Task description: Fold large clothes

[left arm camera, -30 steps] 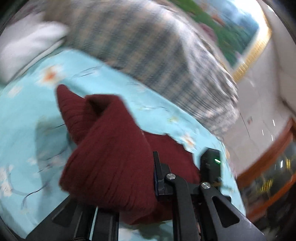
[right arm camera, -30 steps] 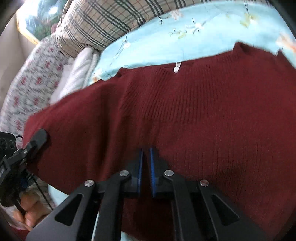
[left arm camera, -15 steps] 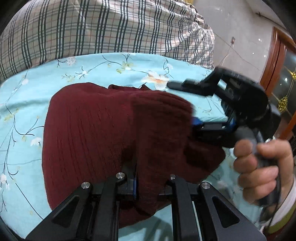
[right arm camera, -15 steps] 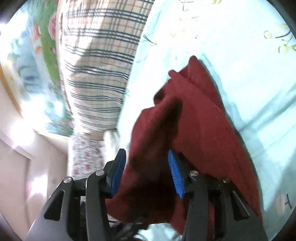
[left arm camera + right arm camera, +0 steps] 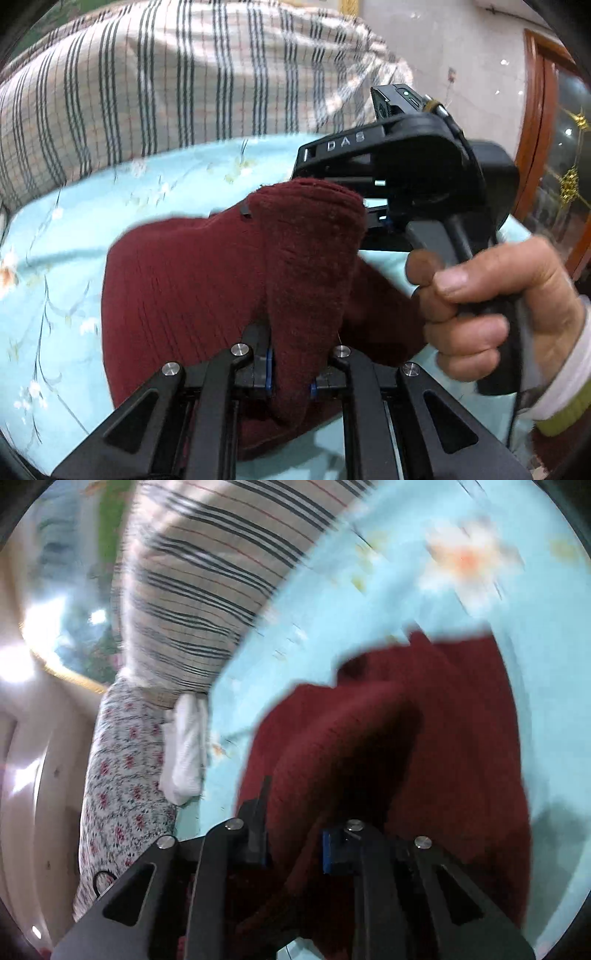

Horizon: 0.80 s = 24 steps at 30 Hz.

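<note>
A dark red knitted sweater lies bunched on the light blue floral bedsheet. My left gripper is shut on a thick fold of the sweater that rises between its fingers. My right gripper has its jaws apart with a fold of the sweater between them; the blue pads do not press it. The right gripper's body, held by a hand, shows in the left wrist view just right of the raised fold.
A large plaid pillow lies at the back of the bed, also in the right wrist view. A floral pillow and a white folded cloth lie at the left. A wooden door frame stands at the right.
Both grippers came together over the sweater, bringing its fold up. The right gripper's jaws, shut a second ago, opened. The left gripper stays clamped on the fold.
</note>
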Motion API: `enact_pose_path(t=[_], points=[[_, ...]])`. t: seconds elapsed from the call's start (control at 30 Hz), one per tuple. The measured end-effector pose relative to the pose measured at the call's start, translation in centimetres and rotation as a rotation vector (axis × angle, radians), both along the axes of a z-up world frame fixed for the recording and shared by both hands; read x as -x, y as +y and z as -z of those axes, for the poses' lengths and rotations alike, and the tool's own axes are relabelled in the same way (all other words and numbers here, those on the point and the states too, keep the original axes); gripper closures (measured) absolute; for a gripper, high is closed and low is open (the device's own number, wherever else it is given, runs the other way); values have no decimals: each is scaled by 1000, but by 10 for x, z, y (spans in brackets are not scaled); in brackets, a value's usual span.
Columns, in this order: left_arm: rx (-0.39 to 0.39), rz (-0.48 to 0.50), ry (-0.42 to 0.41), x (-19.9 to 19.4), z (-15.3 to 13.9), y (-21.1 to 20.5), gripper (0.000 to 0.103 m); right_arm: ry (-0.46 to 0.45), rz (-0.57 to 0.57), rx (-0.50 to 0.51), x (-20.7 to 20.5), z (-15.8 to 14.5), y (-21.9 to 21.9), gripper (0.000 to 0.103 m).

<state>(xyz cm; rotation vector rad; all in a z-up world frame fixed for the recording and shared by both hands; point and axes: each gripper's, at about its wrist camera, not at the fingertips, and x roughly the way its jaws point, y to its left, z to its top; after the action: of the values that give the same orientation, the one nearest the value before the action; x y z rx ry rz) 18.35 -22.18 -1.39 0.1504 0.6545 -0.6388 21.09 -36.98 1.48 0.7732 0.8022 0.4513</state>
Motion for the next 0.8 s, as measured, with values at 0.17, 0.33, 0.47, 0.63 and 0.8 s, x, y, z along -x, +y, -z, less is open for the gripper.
enact_pose_path(t=[0.17, 0.33, 0.47, 0.63, 0.8], points=[[44, 78, 41, -5, -2, -23, 91, -104, 33, 132, 21, -15, -24, 83], [-2, 99, 162, -15, 45, -43, 92, 28, 95, 210, 25, 35, -42, 83], [-12, 109, 151, -13, 46, -45, 91, 20, 113, 180, 29, 42, -47, 83], [-7, 118, 174, -16, 43, -44, 86, 33, 116, 206, 27, 41, -43, 79], [66, 128, 252, -9, 31, -23, 61, 38, 131, 263, 35, 32, -44, 69]])
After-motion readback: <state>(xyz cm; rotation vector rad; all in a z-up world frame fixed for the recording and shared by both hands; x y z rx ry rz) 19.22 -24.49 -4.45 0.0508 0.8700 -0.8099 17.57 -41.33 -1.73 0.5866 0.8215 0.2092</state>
